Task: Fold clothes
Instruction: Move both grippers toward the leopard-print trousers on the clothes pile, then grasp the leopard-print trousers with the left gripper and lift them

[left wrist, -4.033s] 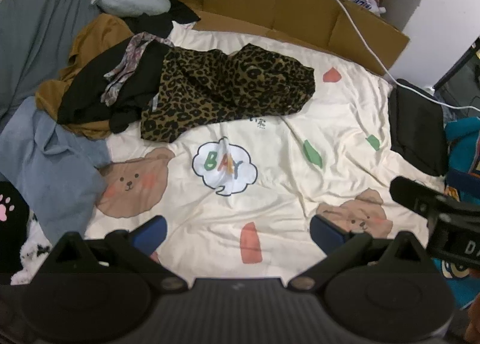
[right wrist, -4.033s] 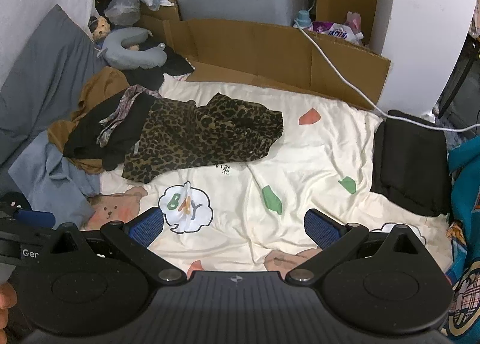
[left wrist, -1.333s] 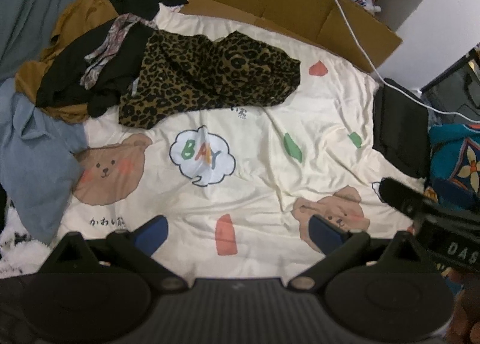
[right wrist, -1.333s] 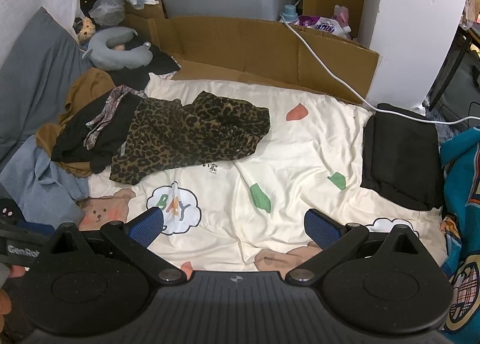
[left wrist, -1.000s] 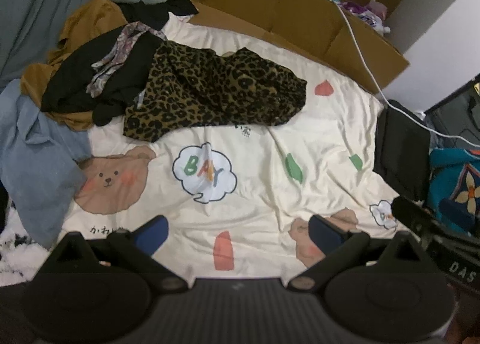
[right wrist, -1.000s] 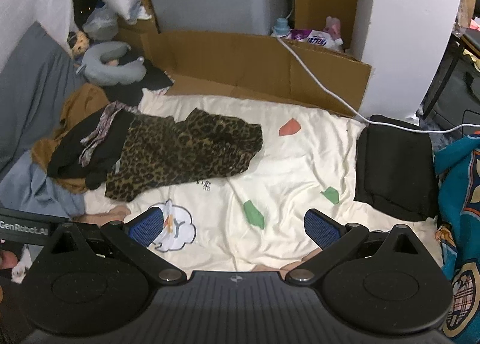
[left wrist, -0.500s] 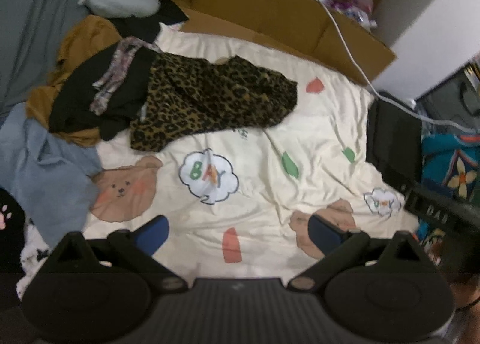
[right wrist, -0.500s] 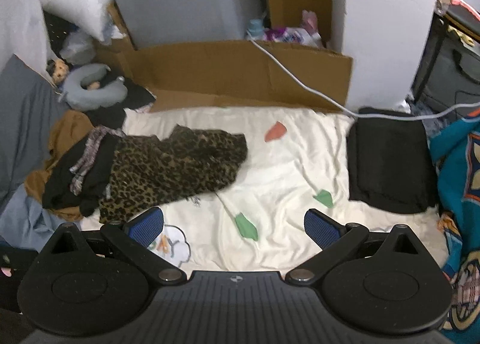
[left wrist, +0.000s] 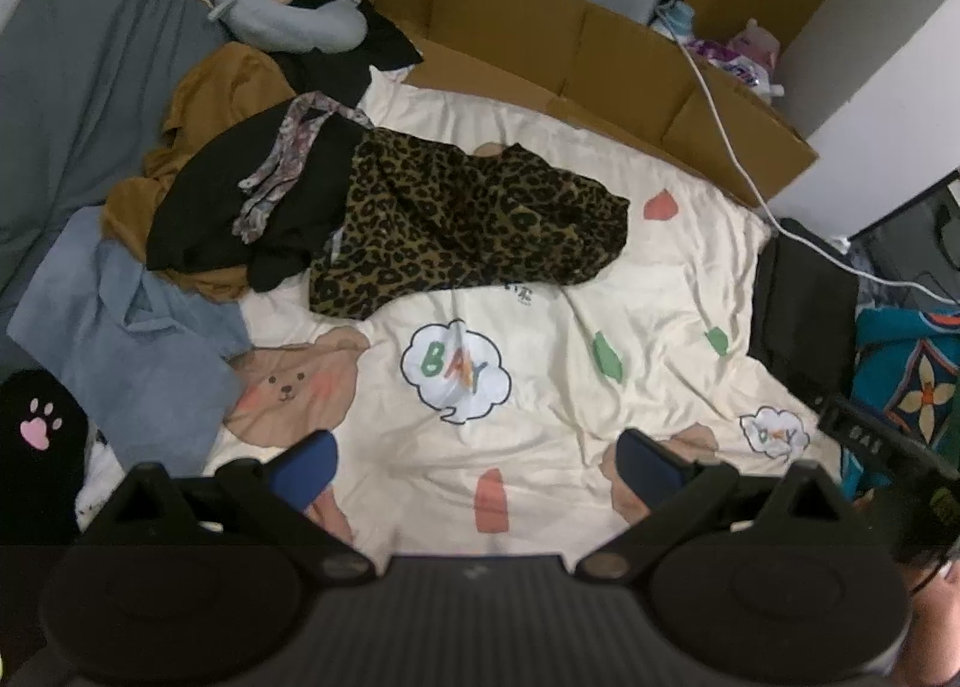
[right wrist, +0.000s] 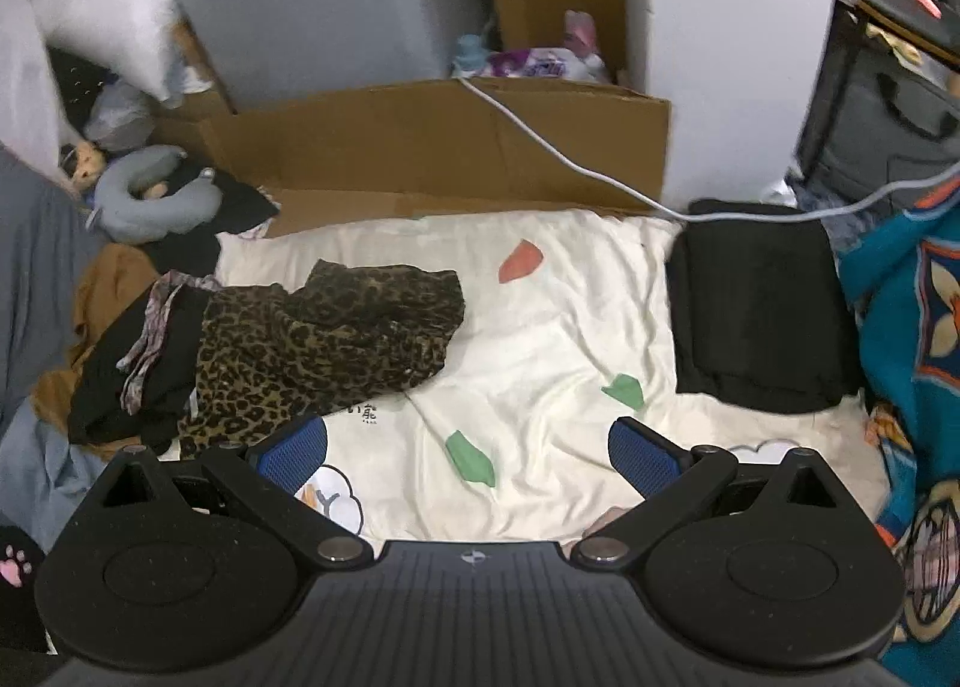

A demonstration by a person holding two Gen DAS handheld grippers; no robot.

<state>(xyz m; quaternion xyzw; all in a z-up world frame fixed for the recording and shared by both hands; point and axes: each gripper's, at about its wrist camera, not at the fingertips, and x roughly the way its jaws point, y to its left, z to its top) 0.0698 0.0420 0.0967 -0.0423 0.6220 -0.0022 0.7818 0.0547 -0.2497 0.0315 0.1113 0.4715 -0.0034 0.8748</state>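
Note:
A crumpled leopard-print garment (left wrist: 468,225) (right wrist: 318,345) lies on the cream cartoon bedsheet (left wrist: 540,399) (right wrist: 558,327). To its left is a heap: a black garment (left wrist: 240,213) with a patterned scarf (left wrist: 288,159), a mustard one (left wrist: 210,105) and a light blue shirt (left wrist: 132,339). A folded black garment (right wrist: 756,315) (left wrist: 804,297) rests at the sheet's right edge. My left gripper (left wrist: 474,465) hovers open over the sheet's near part. My right gripper (right wrist: 468,456) is open too, held high and well short of the leopard garment. Neither holds anything.
Flattened cardboard (right wrist: 444,147) lines the back with a white cable (right wrist: 558,153) running across it. A grey neck pillow (right wrist: 150,195) and a grey cushion (left wrist: 72,87) sit on the left, a teal patterned blanket (right wrist: 906,339) on the right.
Both grippers have pulled back and risen, and the right view has tilted up toward the wall. No garment has moved and both stay open.

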